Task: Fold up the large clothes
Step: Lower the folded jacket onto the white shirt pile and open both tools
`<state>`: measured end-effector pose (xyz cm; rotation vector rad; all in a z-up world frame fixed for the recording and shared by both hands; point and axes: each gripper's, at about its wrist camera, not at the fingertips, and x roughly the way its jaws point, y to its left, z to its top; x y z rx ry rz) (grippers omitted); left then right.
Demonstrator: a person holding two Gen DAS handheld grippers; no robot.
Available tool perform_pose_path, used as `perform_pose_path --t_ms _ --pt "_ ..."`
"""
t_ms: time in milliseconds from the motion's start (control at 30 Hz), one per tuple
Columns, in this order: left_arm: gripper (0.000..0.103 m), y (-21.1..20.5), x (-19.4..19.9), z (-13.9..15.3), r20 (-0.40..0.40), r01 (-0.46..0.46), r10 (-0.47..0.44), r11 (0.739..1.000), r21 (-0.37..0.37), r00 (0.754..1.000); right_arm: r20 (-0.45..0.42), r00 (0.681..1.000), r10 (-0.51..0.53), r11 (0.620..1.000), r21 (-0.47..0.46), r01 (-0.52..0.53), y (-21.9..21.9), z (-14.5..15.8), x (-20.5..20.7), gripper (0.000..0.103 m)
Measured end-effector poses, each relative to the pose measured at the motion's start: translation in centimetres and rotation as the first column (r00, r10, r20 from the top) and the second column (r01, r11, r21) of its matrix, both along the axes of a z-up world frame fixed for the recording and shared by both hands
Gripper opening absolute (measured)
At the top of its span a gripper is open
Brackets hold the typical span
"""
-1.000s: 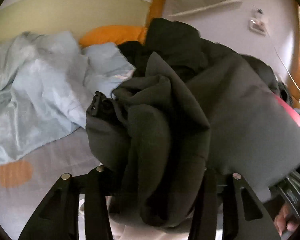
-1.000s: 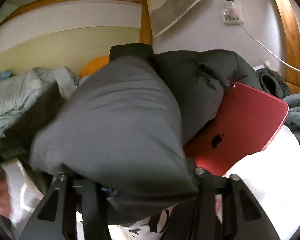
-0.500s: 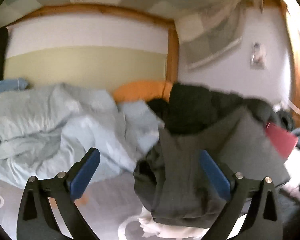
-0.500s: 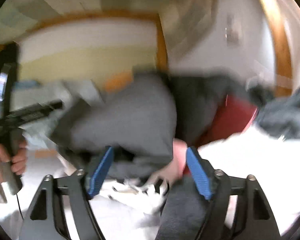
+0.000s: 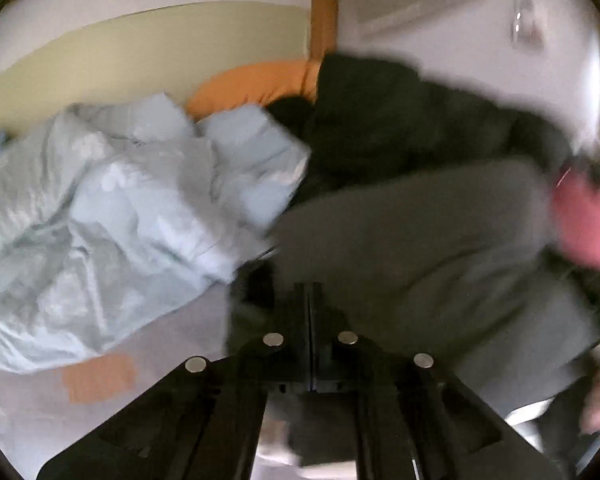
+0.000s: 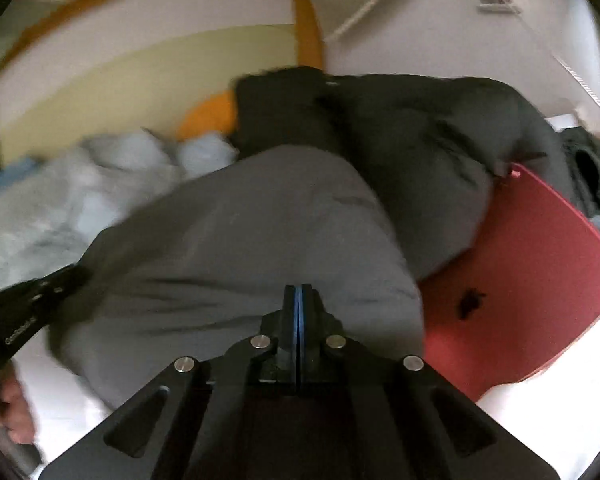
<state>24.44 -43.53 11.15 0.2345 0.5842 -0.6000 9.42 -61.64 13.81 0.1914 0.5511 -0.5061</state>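
A folded dark grey garment (image 5: 420, 260) lies on the bed, leaning on a black jacket (image 5: 380, 120). My left gripper (image 5: 308, 292) is at the garment's near left edge, its jaws closing together, and I see no cloth between them. In the right wrist view the grey garment (image 6: 260, 240) fills the middle. My right gripper (image 6: 299, 296) sits just over its near edge, jaws closing until the blue pads touch, with nothing held. The left gripper (image 6: 28, 312) shows at the left, held by a hand (image 6: 12, 400).
A red laptop (image 6: 520, 272) leans against the black jacket (image 6: 420, 140) on the right, over white cloth (image 6: 560, 420). A rumpled light blue duvet (image 5: 120, 208) covers the left of the bed. An orange pillow (image 5: 252, 84) rests against the headboard.
Both grippers let go of the grey garment, opened wide and pulled back, then moved in again and closed empty. The garment now lies flatter on the bed.
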Motion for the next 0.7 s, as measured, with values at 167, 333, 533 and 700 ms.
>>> perform_pose_path --t_ms 167,333,533,700 --pt "0.001 1.6 1.9 -3.4 -0.141 -0.049 0.037 0.995 -0.084 0.989 0.009 1.0 -0.016 1.0 -0.007 0.016 -0.6 -1.4 -0.5 0.0" --pt "0.002 4.8 -1.0 -0.8 -0.019 -0.024 0.022 0.993 -0.119 1.0 0.041 0.999 -0.024 0.997 -0.069 0.027 0.8 -0.5 -1.7 0.0" --pt "0.002 11.3 -6.7 5.4 0.188 -0.004 0.028 0.991 -0.13 0.982 0.142 0.986 0.091 0.992 -0.103 -0.077 6.4 2.2 -6.5 0.0" --pt "0.008 18.7 -11.7 8.9 0.29 0.005 0.044 0.986 -0.167 0.956 0.195 0.962 0.189 0.974 -0.165 -0.157 12.7 3.8 -9.6 0.0"
